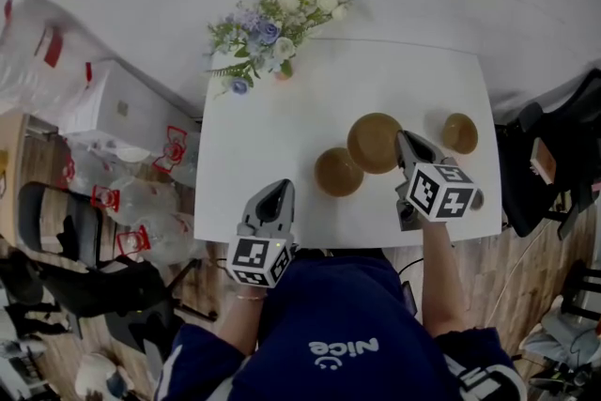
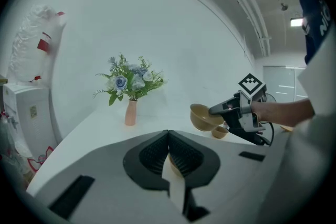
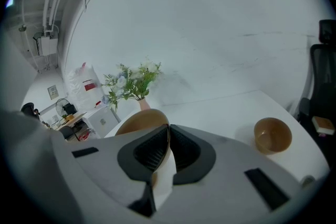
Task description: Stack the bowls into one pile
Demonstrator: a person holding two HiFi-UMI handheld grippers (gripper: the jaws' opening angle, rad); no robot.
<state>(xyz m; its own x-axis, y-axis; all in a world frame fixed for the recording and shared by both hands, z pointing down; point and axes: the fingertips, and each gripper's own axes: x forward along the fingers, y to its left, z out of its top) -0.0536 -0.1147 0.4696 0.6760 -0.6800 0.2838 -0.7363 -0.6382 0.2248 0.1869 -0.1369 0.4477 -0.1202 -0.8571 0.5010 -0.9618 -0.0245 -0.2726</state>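
three bowls, largest bowl in right tongs, one flower vase

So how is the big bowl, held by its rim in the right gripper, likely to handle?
The big bowl is probably rigid: it looks evenly round though the right gripper pinches only one side of the rim. Held off-centre like that, it may tend to tilt. Its smooth-looking wall could slip in so narrow a pinch.
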